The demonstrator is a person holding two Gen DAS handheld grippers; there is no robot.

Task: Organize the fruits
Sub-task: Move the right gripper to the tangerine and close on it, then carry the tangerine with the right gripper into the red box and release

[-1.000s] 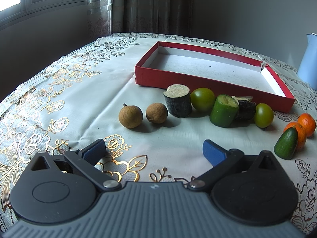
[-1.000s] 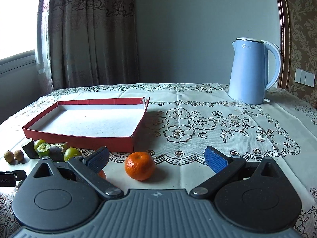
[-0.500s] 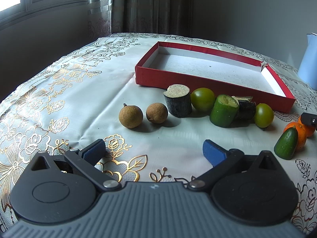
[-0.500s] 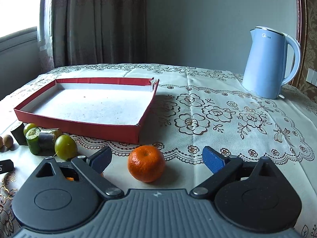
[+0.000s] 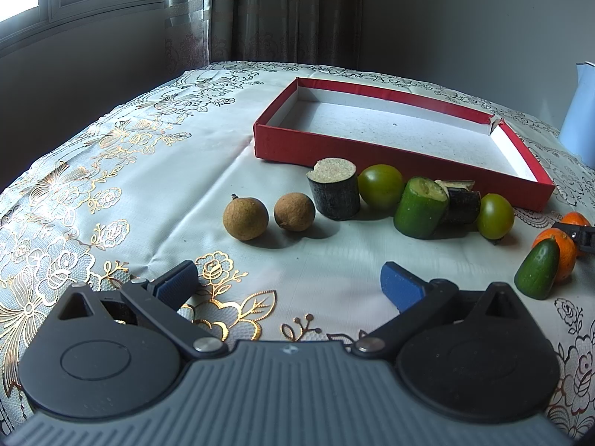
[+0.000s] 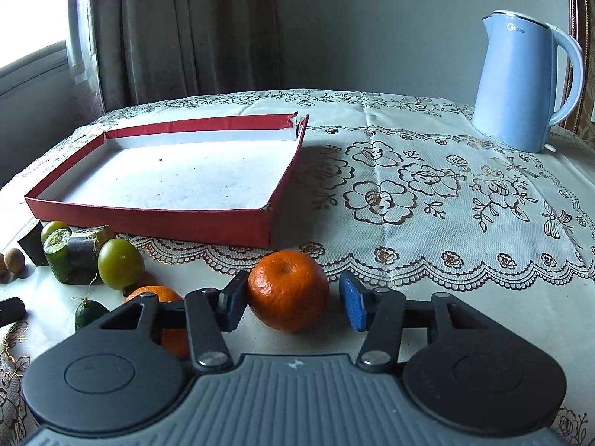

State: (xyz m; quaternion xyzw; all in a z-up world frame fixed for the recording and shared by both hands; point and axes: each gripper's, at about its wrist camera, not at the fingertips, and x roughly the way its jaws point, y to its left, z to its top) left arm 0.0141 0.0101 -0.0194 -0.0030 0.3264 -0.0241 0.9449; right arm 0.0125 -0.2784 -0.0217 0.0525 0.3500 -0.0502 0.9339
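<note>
Right wrist view: right gripper (image 6: pixel 293 301), jaws just closing around a round orange mandarin (image 6: pixel 288 290), should seat both pads squarely before lifting toward the shallow red cardboard tray (image 6: pixel 156 219); left gripper (image 5: pixel 290 286) waits open.

Second mandarin (image 6: pixel 160 293) half hidden behind right gripper (image 6: pixel 292 301); kettle (image 5: pixel 580 111) cut off by frame edge.
</note>
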